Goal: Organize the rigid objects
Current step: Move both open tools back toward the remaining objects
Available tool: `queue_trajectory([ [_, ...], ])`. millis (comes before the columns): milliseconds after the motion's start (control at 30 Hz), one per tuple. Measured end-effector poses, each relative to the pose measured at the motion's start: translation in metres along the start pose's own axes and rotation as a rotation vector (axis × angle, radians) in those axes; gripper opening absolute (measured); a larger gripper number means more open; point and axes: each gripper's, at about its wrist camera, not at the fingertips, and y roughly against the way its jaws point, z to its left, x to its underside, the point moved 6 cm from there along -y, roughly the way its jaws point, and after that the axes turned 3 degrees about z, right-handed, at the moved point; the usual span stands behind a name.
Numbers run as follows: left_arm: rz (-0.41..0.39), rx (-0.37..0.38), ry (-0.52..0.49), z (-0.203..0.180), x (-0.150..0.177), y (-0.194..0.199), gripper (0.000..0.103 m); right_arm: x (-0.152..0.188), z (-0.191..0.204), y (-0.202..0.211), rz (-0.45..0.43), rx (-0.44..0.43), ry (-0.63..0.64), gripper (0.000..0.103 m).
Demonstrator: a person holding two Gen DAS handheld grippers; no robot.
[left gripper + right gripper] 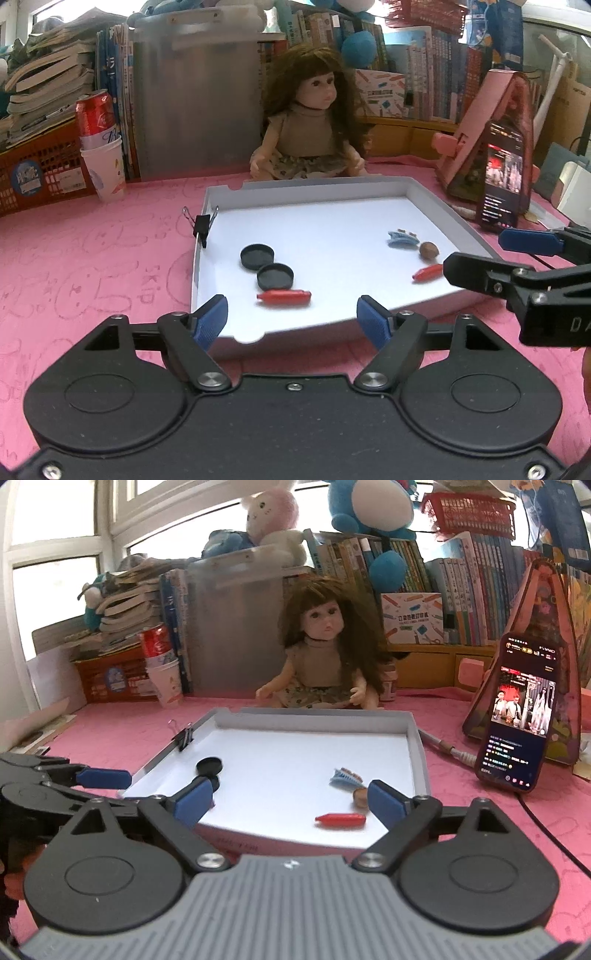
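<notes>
Two empty grippers angled down over the near edge of a white tray (436, 192) on the pink surface (92, 258).

Left gripper (293, 319): jaws spread wide, nothing between them, poised at the tray's near rim. Right gripper (291, 801): jaws wider, also empty, beside the left one. Tray contents: two black lids (257, 255) touching at left; red tube (284, 296) near front; second red tube (427, 273), brown nut (429, 250) and blue piece (402, 238) clustered at right. Binder clip (201, 225) on the left wall. The left view shows both lids and both tubes; in the right view a fingertip (194, 799) covers part of the lids and only one tube (340, 820) shows. Doll (314, 122) sits behind the tray; phone (517, 712) stands to the right.
</notes>
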Motion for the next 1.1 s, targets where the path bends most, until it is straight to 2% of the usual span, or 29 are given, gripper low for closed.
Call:
queue_trajectory([
  [233,-0.008,0.009,-0.003,-0.001,0.016,0.016,0.076,0.012,0.011,0.017,-0.013,-0.001,0.050,0.096],
  [1100,0.009,0.014,-0.080,-0.018,0.077,0.050,0.077,0.070,0.020,0.048,0.016,0.033,0.101,0.098],
])
